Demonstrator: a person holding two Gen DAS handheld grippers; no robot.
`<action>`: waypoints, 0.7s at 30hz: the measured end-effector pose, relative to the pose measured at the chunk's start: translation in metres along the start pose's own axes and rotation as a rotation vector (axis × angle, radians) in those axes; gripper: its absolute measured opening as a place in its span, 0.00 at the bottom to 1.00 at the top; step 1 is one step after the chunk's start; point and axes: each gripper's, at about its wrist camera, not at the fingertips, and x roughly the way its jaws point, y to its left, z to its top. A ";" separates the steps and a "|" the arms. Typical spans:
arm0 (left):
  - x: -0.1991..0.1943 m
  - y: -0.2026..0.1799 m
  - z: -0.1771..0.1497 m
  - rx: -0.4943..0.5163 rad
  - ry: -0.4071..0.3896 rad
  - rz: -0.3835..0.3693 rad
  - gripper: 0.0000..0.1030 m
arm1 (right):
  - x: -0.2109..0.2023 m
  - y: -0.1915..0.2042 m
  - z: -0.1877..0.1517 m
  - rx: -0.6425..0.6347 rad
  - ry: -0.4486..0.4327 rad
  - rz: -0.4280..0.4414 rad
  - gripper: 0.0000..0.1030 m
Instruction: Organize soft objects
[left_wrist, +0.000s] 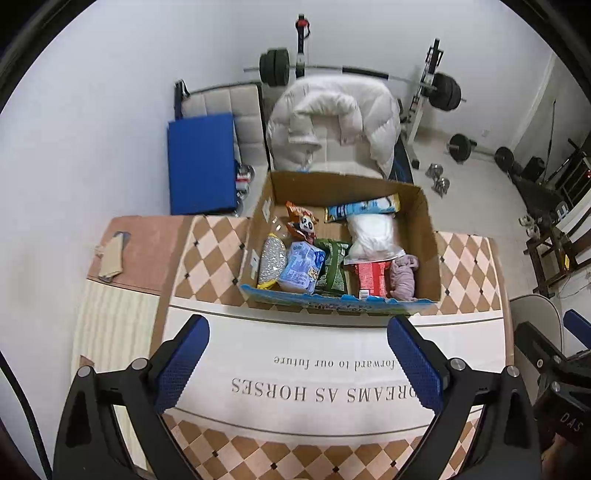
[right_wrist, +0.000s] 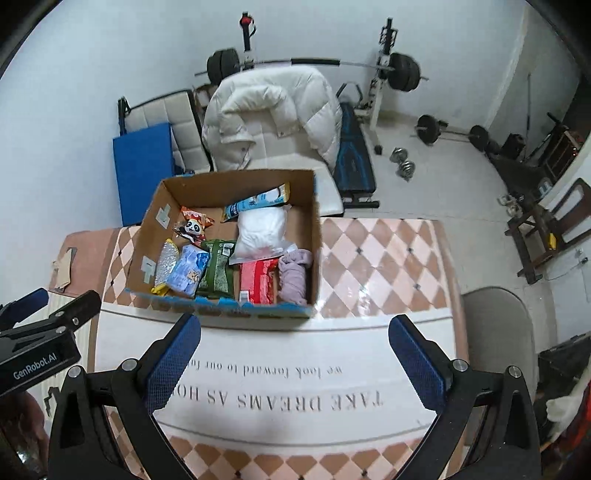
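Observation:
An open cardboard box (left_wrist: 424, 221) (right_wrist: 151, 214) stands on the table and holds soft packs: a white bag (left_wrist: 371, 232) (right_wrist: 260, 230), a mauve cloth roll (left_wrist: 404, 275) (right_wrist: 293, 275), a red pack (left_wrist: 371, 278) (right_wrist: 256, 278), a green pack (left_wrist: 334, 267) (right_wrist: 218, 269), a light blue pack (left_wrist: 301, 266) (right_wrist: 186, 271), a silver-yellow pack (left_wrist: 271, 260) (right_wrist: 166, 266), a panda snack bag (left_wrist: 303, 221) (right_wrist: 194, 225) and a blue-white pouch (left_wrist: 364, 208) (right_wrist: 258, 203). My left gripper (left_wrist: 297, 365) and right gripper (right_wrist: 293, 363) are open and empty, above the tablecloth in front of the box.
The table has a checkered cloth with printed text (left_wrist: 325, 391) (right_wrist: 288, 398). Cardboard scraps (left_wrist: 110, 254) lie at its left end. Behind stand a chair with a white puffer jacket (left_wrist: 332, 122) (right_wrist: 269, 114), a blue mat (left_wrist: 201, 162), and a barbell rack (left_wrist: 443, 92).

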 end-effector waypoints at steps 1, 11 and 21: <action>-0.011 0.000 -0.005 -0.003 -0.013 0.000 0.96 | -0.012 -0.002 -0.006 -0.001 -0.012 -0.002 1.00; -0.078 0.000 -0.049 0.006 -0.039 -0.019 0.96 | -0.107 -0.007 -0.058 -0.005 -0.044 0.030 1.00; -0.120 -0.008 -0.071 0.024 -0.077 -0.062 0.96 | -0.152 -0.009 -0.083 -0.006 -0.044 0.046 1.00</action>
